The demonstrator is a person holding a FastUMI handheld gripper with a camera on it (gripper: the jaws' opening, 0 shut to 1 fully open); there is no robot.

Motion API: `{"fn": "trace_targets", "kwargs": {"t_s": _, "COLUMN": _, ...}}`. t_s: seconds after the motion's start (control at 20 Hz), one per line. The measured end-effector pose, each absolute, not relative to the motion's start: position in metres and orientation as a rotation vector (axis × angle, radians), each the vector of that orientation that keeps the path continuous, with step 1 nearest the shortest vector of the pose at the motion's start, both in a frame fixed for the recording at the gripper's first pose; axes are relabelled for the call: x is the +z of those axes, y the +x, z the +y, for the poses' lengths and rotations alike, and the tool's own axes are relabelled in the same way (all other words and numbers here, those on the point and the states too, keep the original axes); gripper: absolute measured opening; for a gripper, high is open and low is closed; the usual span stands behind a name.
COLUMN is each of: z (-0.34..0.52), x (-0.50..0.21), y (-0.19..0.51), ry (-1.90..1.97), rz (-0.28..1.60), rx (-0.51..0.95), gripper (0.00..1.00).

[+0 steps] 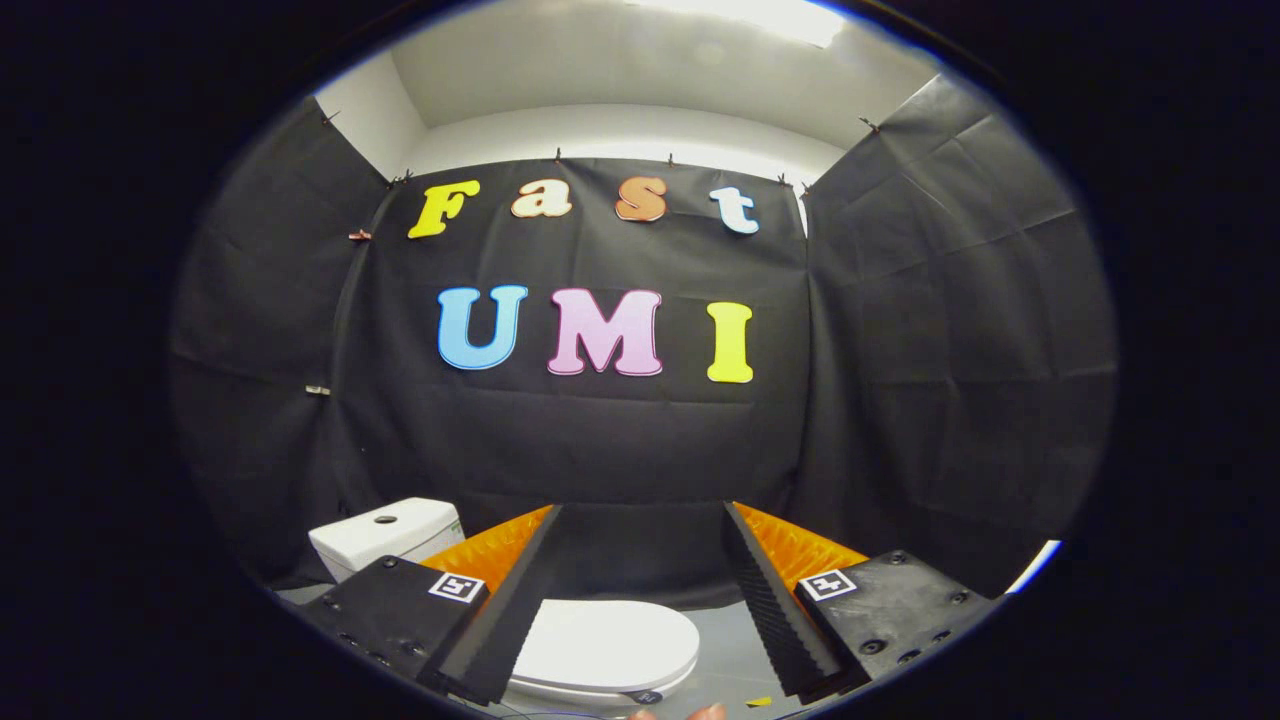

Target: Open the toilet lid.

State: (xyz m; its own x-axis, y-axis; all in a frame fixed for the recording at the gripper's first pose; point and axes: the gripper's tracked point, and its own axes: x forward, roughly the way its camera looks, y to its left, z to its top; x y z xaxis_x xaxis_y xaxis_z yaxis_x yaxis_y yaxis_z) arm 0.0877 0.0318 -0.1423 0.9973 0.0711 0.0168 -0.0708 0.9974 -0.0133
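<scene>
Fingers (500,640) of the gripper (640,600) stood wide apart, holding nothing, raised above the toilet and pointing toward the black cloth wall (600,450) of the booth. Between the two fingers, low and a little toward the left one, lay the white toilet lid (610,645), closed flat on the bowl and untouched. Beyond the left finger stood the white cistern (385,535), with a round button on its top, close against the cloth. Grey floor (735,650) showed beside the bowl, toward the right finger, with a small yellow scrap (758,701) on it
</scene>
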Motion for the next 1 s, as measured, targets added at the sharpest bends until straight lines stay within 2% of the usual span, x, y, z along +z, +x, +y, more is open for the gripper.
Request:
{"fn": "trace_targets", "kwargs": {"t_s": 0.55, "z": 0.008, "x": -0.358, "y": 0.132, "ry": 0.041, "rz": 0.183, "rx": 0.193, "gripper": 0.99}}
{"fn": "trace_targets", "kwargs": {"t_s": 1.0, "z": -0.013, "x": -0.515, "y": 0.127, "ry": 0.484, "rz": 0.618, "rx": 0.187, "gripper": 0.99}}
